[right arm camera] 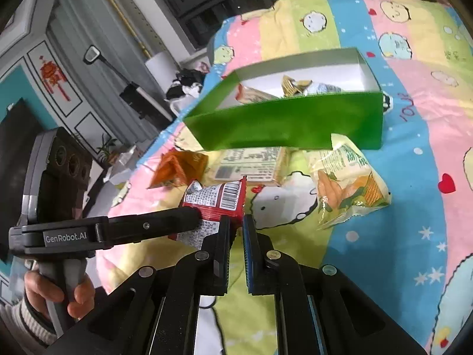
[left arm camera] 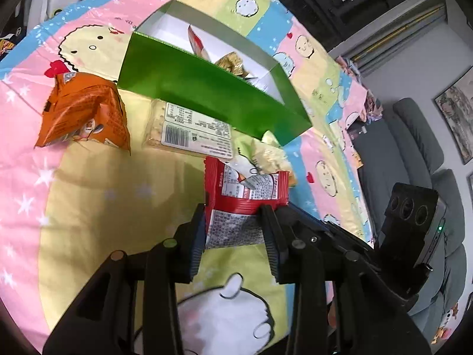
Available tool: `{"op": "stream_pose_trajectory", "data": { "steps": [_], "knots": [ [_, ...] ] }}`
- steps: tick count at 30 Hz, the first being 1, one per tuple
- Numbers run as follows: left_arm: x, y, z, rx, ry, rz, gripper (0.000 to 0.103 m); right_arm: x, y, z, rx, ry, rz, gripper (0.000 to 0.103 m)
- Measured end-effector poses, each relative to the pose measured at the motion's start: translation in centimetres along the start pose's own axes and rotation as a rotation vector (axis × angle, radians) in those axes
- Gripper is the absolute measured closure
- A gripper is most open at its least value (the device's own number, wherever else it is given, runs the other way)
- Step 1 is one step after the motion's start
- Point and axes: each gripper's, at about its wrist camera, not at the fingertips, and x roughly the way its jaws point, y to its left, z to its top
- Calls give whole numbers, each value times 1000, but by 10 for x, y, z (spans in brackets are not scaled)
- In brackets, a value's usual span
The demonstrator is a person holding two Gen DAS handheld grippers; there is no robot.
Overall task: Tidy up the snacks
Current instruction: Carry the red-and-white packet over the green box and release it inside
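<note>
A red snack packet (left arm camera: 245, 195) with white print hangs just above the cartoon-print sheet. My left gripper (left arm camera: 235, 232) is shut on its lower end, one pad on each side. In the right wrist view the same red packet (right arm camera: 215, 198) is pinched by the left gripper (right arm camera: 195, 217), which reaches in from the left. My right gripper (right arm camera: 236, 227) is shut on the packet's near corner. Behind stands a green box (left arm camera: 207, 97) with a white inside, also seen as the green box (right arm camera: 283, 124), with several snacks in it.
On the sheet (left arm camera: 88, 192) lie an orange packet (left arm camera: 85, 112), a clear cracker pack with a white label (left arm camera: 189, 130) and a pale chip bag (right arm camera: 348, 183), all in front of the box. A grey sofa (left arm camera: 414, 148) stands beyond the right edge. A hand (right arm camera: 79, 293) holds the left gripper's handle.
</note>
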Motion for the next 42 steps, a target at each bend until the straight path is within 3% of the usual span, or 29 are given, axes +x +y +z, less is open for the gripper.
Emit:
{"op": "stream_pose_trajectory", "data": {
  "steps": [11, 22, 33, 42],
  "knots": [
    [-19, -20, 12, 54, -50, -7, 67, -19, 12, 11, -31, -66, 11, 93],
    [-23, -35, 64, 129, -115, -11, 67, -19, 10, 60, -79, -165, 9, 93],
    [-1, -38, 123, 146, -131, -30, 67, -4, -10, 110, -74, -226, 1, 93],
    [32, -26, 147, 114, -91, -22, 67, 23, -34, 129, -50, -194, -19, 93]
  ]
}}
